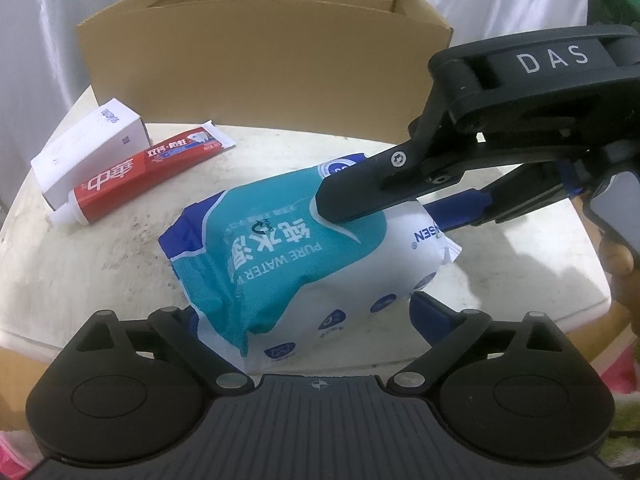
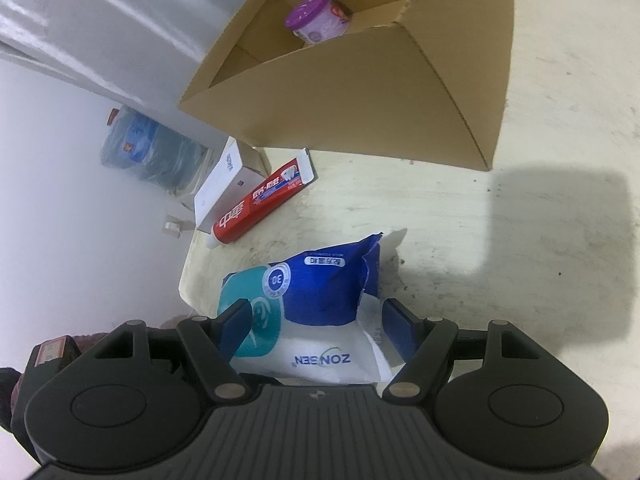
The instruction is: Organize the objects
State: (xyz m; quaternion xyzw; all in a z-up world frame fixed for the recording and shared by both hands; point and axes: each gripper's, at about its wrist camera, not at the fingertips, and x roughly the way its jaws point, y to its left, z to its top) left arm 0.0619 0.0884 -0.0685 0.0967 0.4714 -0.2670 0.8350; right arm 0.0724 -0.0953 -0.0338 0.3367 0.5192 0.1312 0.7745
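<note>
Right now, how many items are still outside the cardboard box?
3. The wipes pack, held by both the left gripper and right gripper; the toothpaste tube and white carton lying together near the box. More may be hidden.

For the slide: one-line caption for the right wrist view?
Right gripper clamps a wet wipes pack; toothpaste, white box and cardboard box beyond.

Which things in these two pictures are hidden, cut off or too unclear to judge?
- Cardboard box inside: hidden by its front wall in the left wrist view.
- Purple-lidded jar: label too small, lower part behind the box wall, right wrist view.
- Wipes pack underside: hidden in both views.
- Left claw fingertips: covered by the pack.
</note>
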